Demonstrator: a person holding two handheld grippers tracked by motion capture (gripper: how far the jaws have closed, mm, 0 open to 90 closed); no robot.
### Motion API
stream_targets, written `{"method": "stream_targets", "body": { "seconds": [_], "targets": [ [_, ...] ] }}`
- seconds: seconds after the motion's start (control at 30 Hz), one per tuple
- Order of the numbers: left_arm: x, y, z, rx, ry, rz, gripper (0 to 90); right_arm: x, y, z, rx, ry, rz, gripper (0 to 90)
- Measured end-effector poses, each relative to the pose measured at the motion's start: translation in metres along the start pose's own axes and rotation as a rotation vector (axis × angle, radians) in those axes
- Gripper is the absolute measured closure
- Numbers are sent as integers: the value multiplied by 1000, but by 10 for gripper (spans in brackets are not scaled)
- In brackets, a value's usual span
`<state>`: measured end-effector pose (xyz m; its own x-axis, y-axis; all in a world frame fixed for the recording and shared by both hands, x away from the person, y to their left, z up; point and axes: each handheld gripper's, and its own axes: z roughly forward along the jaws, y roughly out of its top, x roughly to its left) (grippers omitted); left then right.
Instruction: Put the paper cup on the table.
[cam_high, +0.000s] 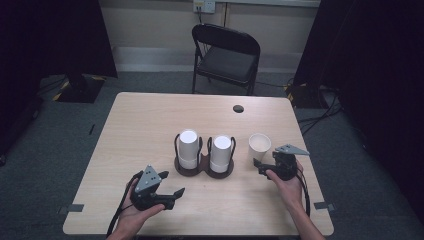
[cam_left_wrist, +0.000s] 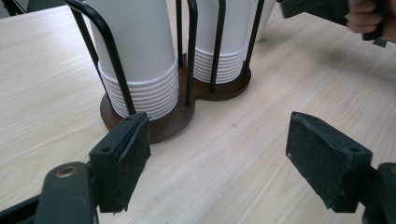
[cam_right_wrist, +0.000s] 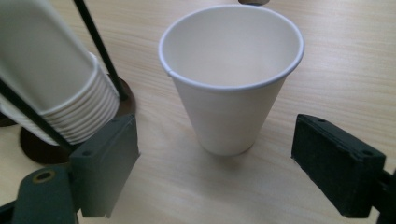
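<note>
Left hand-held gripper (cam_high: 172, 192) wide open, nothing held, cup rack (cam_high: 204, 169) just ahead on counter (cam_high: 145, 125); right hand-held gripper (cam_high: 261, 163) open too, empty, upright paper cup (cam_high: 259, 146) just in front, btwn jaws, untouched

Colours at the table: mostly white, black and pale wood.

Single paper cup (cam_right_wrist: 231, 79) white outside, cream-white inside. Two stacks of upturned cups (cam_high: 189, 149) white, rims showing as fine ridged bands. Cup holder (cam_left_wrist: 175, 122) has dark brown base with black wire uprights. Table (cam_high: 145, 120) light wood grain with one dark round hole. Left gripper (cam_high: 172, 198) and right gripper (cam_high: 260, 166) black, grey top plates. Chair (cam_high: 226, 56) black. Floor (cam_high: 60, 145) grey.
</note>
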<state>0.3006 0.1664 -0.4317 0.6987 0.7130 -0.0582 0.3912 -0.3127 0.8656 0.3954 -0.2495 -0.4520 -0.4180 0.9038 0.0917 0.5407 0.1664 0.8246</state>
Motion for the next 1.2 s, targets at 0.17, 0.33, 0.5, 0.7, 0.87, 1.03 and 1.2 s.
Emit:
{"method": "stream_targets", "body": {
  "seconds": [0.17,0.33,0.5,0.7,0.87,1.03,1.2],
  "targets": [
    [4,-1,1,6,8,-15,208,8,0,-20,-10,16,7,140],
    [1,-1,0,10,11,-9,202,22,0,-37,-39,42,-32,138],
    [-1,-1,1,13,17,-5,198,37,-2,-48,-68,55,-59,136],
    [1,-2,0,19,28,-14,198,53,-2,-54,-68,87,-73,136],
    [1,-3,2,32,39,-15,200,69,-5,-64,-84,111,-94,137],
    [4,-4,4,51,62,-34,202,77,-20,-64,-85,114,-105,138],
    [6,-6,5,57,67,-46,202,77,-27,-60,-69,103,-103,138]
  ]
}}
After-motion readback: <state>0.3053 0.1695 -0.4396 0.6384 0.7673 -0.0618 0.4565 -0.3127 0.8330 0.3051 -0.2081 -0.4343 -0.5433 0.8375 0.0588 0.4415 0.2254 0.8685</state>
